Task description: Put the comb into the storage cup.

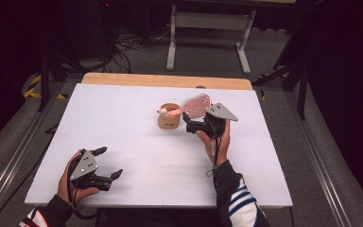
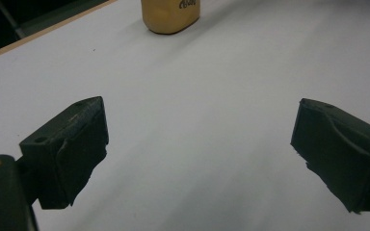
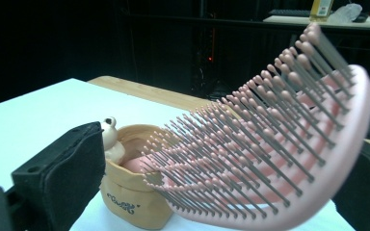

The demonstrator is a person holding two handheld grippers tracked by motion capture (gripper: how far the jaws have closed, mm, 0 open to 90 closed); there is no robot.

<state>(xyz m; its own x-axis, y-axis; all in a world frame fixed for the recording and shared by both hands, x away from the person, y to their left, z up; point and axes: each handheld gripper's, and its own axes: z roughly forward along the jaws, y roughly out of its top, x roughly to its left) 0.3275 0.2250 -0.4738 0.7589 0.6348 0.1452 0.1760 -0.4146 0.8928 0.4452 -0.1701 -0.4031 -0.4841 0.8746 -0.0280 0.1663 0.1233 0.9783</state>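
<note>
Pink plastic hairbrush (image 3: 270, 159) with rows of ball-tipped grey bristles lies between the jaws of the right gripper (image 1: 203, 120), its handle end sunk into a small tan cup-shaped holder (image 3: 130, 197) just beyond the jaw tips. In the right gripper view the brush head arches from the holder's mouth up toward the right-hand jaw, bristles facing the left-hand jaw; that left jaw stands clear of the bristles, while the brush's back runs close to the right jaw. Whether the jaws actually press on the brush cannot be told. This view also shows a small cream figure with a rounded head at the holder's rim and dark lettering on its side, too blurred to read.

From the high view the same brush (image 1: 196, 105) shows as a small reddish oval mesh behind the holder (image 1: 168, 117), with the gripper's grey triangular plate covering part of it; bristles cannot be made out there.

Over the near-left part of the white tabletop (image 1: 146, 156), the left gripper (image 1: 105, 163) is held with its jaws spread wide and nothing between them. Its own view shows bare white surface between the jaws and, far ahead of them, the lower part of the tan holder (image 2: 171, 17), cut off by the top edge.
</note>
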